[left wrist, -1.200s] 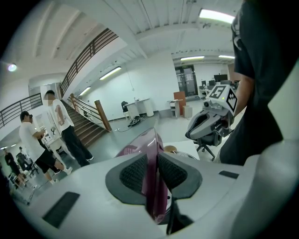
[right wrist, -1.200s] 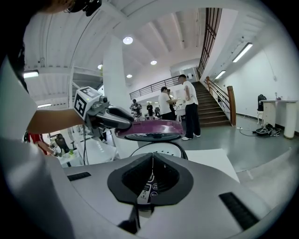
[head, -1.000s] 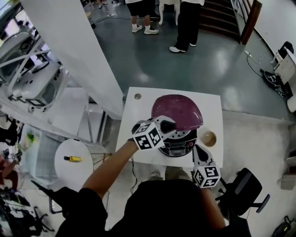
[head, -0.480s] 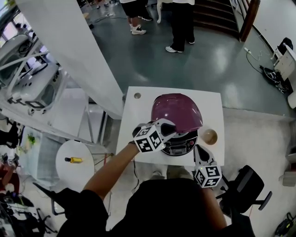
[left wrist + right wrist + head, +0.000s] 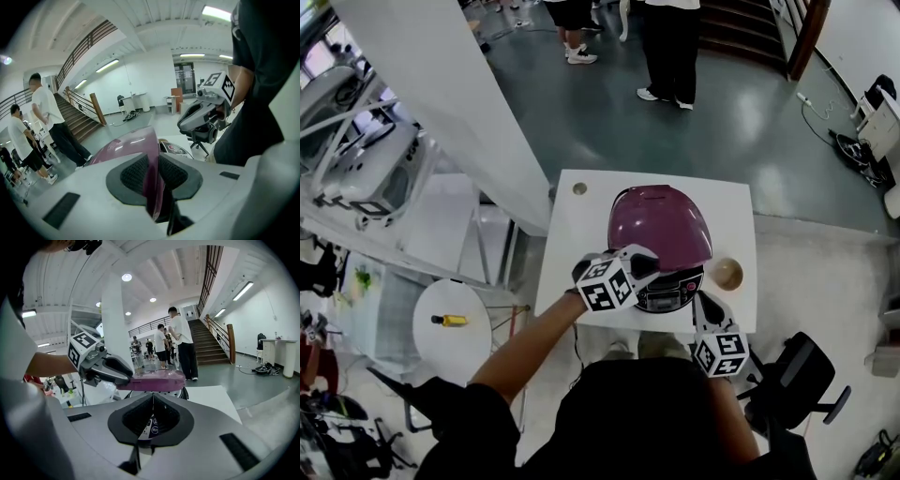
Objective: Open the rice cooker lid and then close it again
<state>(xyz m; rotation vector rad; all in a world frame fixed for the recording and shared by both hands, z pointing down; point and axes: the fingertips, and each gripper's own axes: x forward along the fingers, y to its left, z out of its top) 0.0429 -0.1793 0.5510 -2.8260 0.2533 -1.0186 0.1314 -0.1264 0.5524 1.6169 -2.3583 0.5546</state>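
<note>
Rice cooker lid (image 5: 661, 225) ajar, left tool (image 5: 645, 260) pinching its edge, right tool (image 5: 703, 305) pressed together

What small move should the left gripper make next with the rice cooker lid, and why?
Probably lower the lid onto the cooker body: the left gripper pinches its front edge, and the right gripper view shows a gap under it, so it is not yet shut.

One rice cooker (image 5: 661, 225), one small bowl (image 5: 726, 274), one white surface (image 5: 581, 234), one black chair (image 5: 797, 375); two grippers: left gripper (image 5: 645, 256), right gripper (image 5: 701, 302)
</note>
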